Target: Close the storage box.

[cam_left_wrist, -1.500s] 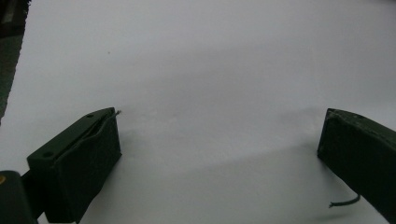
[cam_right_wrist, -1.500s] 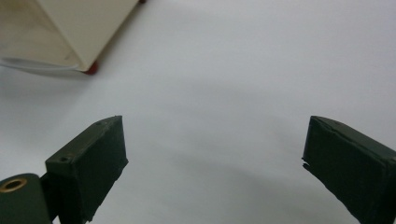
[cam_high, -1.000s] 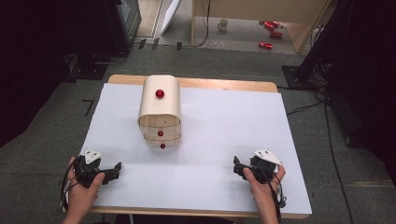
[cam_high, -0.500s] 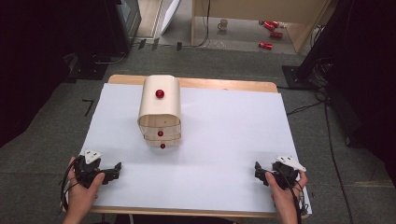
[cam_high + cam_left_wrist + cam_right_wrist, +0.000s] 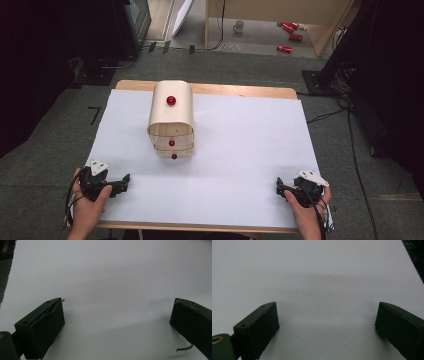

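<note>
A small wooden cabinet point(image 5: 171, 117) with a rounded top stands at the back middle of the white-covered table point(image 5: 250, 145). It has a red knob on top point(image 5: 171, 100) and two red drawer knobs point(image 5: 171, 143) on its front. My left gripper point(image 5: 124, 181) rests near the table's front left corner, held by a hand, jaws pointing right. In the left gripper view its jaws stand wide apart over bare white surface point(image 5: 117, 312). My right gripper point(image 5: 279, 186) lies near the front right corner, jaws pointing left. It is open too, with nothing between its jaws point(image 5: 327, 317).
The table's wooden edge point(image 5: 240, 90) shows at the back. Grey carpet surrounds the table. Cables point(image 5: 330, 115) run along the floor at the right. Red cans point(image 5: 290, 30) and a mug point(image 5: 239, 25) sit on the floor far behind.
The right hand and gripper have moved to the right and toward the front edge of the table. The left gripper has stayed in place.
</note>
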